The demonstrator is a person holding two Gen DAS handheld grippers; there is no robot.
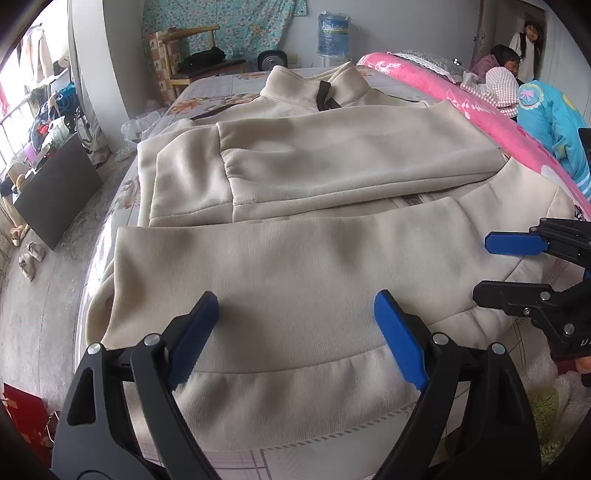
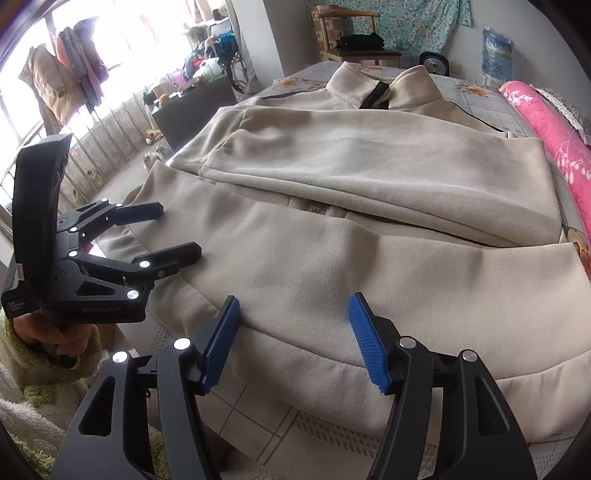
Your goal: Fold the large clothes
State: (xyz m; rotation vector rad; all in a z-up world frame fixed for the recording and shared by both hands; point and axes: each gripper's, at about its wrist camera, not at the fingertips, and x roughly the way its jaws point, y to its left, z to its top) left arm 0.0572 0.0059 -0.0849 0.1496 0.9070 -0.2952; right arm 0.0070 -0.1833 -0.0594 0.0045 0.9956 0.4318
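The cream jacket (image 1: 295, 192) lay spread front-up across the bed (image 1: 221, 83), collar (image 1: 314, 88) toward the far end and ribbed hem (image 1: 295, 384) nearest the cameras. Both sleeves were already crossed over the chest, one (image 1: 351, 147) lying farther up and the other (image 1: 295, 251) below it, most likely to narrow the garment into a compact rectangle before the body was doubled over.

The left gripper (image 1: 295, 321) hovered over the lower part of the jacket just above the hem band with its fingers spread wide and nothing between them; the cloth under them lay flat. The right gripper (image 2: 293, 325) hung close beside it over the same stretch of cloth, its fingers parted to a middling width, also empty. Set side by side near the hem, the pair looked placed either to let the lower sleeve settle or to take the hem for the next fold toward the collar; which of these, I cannot tell.

The bed carried a checked, flower-printed sheet (image 2: 476, 92), with a rolled pink quilt (image 1: 461, 103) along its right edge. Beyond its far end stood a wooden chair (image 1: 199, 59), a small fan (image 1: 272, 59) and a blue water bottle (image 1: 333, 33) against a wall hung with floral cloth (image 1: 240, 14). On the left, clothes (image 2: 59, 81) hung in a bright window above a railing. Two people (image 1: 517, 55) were by the doorway at the far right.
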